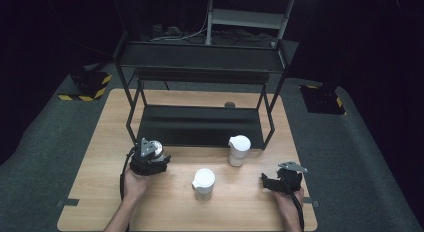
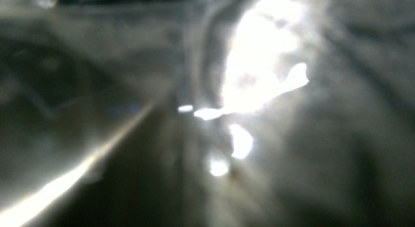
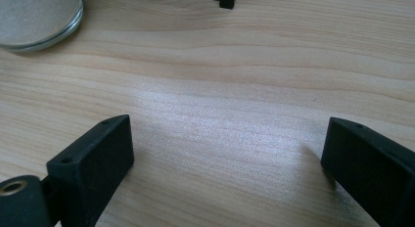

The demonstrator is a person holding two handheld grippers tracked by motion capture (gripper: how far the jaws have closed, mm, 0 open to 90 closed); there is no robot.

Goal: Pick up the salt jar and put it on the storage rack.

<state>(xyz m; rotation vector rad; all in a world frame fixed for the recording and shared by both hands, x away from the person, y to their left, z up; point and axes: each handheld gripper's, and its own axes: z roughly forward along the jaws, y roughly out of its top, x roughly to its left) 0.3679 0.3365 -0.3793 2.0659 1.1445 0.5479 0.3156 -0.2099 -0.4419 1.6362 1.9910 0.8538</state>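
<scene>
Two grippers, left gripper (image 1: 150, 154) clamping shiny cup (image 1: 155, 148), right gripper (image 3: 225, 163) wide, empty

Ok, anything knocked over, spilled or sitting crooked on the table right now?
Nothing stands out. The two white cups stand upright on the table, apart, with no spill around them. The left gripper is shut on a shiny cup; its own view is just glare and blur. The right gripper is open over bare wood.
</scene>
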